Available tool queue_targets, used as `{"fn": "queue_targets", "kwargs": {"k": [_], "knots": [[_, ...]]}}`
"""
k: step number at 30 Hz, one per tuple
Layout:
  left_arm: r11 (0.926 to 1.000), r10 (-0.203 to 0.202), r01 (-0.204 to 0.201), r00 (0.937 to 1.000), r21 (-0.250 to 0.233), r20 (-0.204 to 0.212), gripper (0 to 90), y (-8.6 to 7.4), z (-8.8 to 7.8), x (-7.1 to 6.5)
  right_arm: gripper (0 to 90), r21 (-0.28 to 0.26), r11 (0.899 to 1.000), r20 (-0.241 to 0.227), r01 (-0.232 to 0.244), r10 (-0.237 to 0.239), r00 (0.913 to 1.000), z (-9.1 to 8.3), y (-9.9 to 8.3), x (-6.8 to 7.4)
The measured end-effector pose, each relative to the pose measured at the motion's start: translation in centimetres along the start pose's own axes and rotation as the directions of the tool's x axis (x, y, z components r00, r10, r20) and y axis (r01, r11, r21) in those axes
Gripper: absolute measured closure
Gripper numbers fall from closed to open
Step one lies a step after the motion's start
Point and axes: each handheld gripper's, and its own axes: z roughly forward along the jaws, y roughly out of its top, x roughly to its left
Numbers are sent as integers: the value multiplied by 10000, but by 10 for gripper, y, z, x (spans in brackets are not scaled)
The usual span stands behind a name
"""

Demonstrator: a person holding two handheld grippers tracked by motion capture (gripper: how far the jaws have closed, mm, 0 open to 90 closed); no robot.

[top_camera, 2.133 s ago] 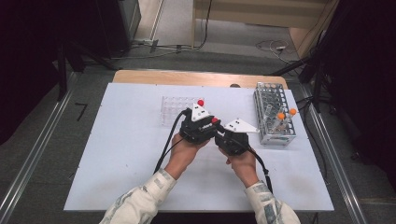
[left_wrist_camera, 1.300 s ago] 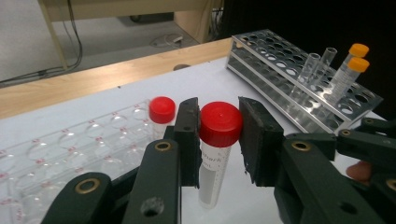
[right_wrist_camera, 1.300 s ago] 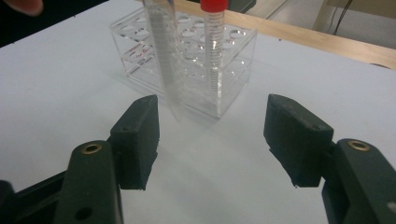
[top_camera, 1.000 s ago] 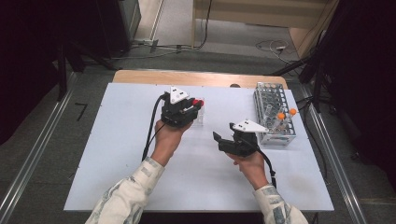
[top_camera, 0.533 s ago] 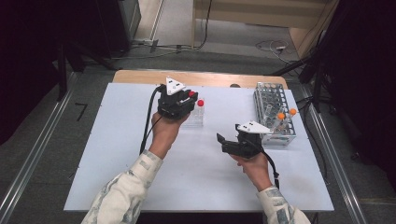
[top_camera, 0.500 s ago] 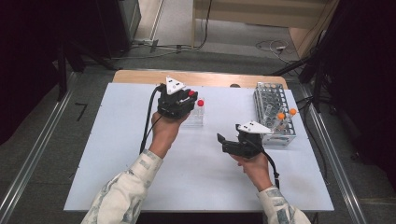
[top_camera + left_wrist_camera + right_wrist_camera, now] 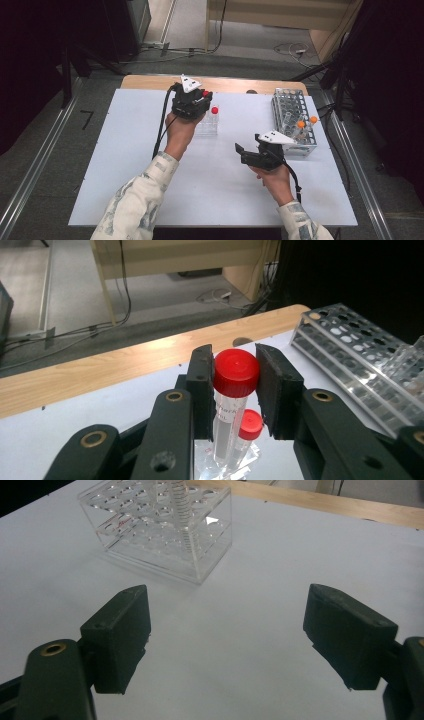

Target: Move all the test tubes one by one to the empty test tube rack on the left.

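Observation:
My left gripper (image 7: 200, 98) is shut on a clear tube with a red cap (image 7: 236, 372), held upright. Its lower end hangs over a small clear rack (image 7: 206, 129) at the table's far middle. Whether it touches the rack I cannot tell. A second red-capped tube (image 7: 248, 425) stands in that rack. My right gripper (image 7: 243, 154) hovers over the near right of the table, pointing left at the clear rack (image 7: 160, 530). Its jaws have just been opening and stand wide apart with nothing between them.
A metal wire rack (image 7: 292, 117) sits at the table's right edge with two orange-capped tubes (image 7: 306, 121) in it. A wooden strip (image 7: 100, 370) runs along the table's far edge. White table surface (image 7: 150, 165) lies bare to the left and front.
The two grippers were close together at the table's middle. The left one has since carried the red-capped tube away and to the left, over the clear rack. The right one drew back toward the near right.

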Motion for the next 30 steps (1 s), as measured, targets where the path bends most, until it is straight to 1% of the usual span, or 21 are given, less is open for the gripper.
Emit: {"fn": "queue_targets", "kwargs": {"k": [5, 11, 21, 23, 30], "knots": [[9999, -100, 100, 9999, 43, -38, 701, -3, 6, 1, 174, -34, 10000, -5, -31, 31, 10000, -1, 0, -1], [9999, 54, -52, 9999, 153, -160, 701, -9, 11, -1, 174, -49, 10000, 22, -73, 73, 10000, -2, -1, -3], [9997, -45, 51, 9998, 240, -216, 699, -27, 19, -1, 175, 16, 10000, 12, -29, 29, 10000, -2, -2, -3], [9997, -13, 19, 9998, 258, -219, 699, -30, 20, -1, 175, 28, 10000, 5, -18, 18, 10000, -1, -2, -2], [9997, 3, 3, 9998, 250, -213, 693, -32, 21, -1, 176, 64, 10000, 40, -49, 48, 10000, 0, -3, -2]]}}
